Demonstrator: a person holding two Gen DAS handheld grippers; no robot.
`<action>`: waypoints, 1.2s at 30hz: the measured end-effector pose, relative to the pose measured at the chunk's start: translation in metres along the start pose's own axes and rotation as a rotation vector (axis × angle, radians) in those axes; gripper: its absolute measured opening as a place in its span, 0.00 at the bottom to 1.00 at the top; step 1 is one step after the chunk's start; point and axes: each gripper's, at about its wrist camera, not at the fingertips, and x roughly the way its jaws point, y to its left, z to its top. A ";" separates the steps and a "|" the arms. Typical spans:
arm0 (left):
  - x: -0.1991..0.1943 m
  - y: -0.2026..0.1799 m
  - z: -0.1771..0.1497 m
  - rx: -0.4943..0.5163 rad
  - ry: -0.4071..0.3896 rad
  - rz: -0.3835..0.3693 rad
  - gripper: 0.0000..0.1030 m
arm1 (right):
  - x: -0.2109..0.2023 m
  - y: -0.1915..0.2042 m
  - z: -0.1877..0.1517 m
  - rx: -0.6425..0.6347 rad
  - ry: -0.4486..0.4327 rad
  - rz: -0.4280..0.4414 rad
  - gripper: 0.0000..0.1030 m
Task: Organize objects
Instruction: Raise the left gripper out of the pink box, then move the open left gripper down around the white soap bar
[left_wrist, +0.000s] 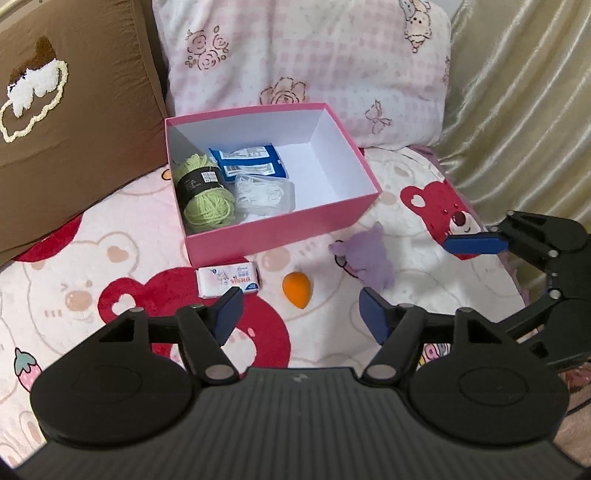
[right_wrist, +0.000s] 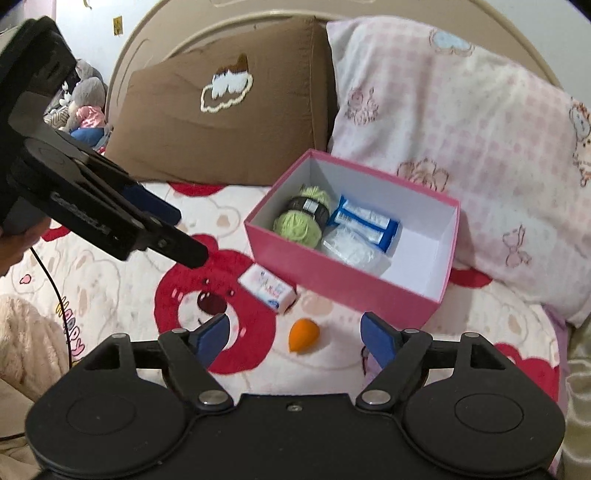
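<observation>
Both grippers open, empty — pink box (left_wrist: 280, 225) right half bare.

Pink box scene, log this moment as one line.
pink box: yarn, packets inside | orange sponge, soap, purple plush outside | left gripper, right gripper: open, empty

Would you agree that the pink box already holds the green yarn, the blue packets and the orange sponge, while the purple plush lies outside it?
Not quite: the orange sponge is not in the pink box; it lies on the blanket in front of it, as the left wrist view shows. The green yarn and blue packets are inside, and the purple plush lies outside.
</observation>
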 end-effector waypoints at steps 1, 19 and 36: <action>0.000 0.000 -0.002 0.000 -0.001 -0.004 0.70 | 0.002 0.001 -0.001 0.004 0.009 0.002 0.81; 0.039 0.039 -0.037 -0.140 0.006 0.010 0.92 | 0.029 0.026 -0.013 -0.010 -0.022 0.117 0.87; 0.085 0.101 -0.071 -0.174 -0.154 0.083 0.93 | 0.100 0.042 -0.015 0.029 -0.037 0.088 0.86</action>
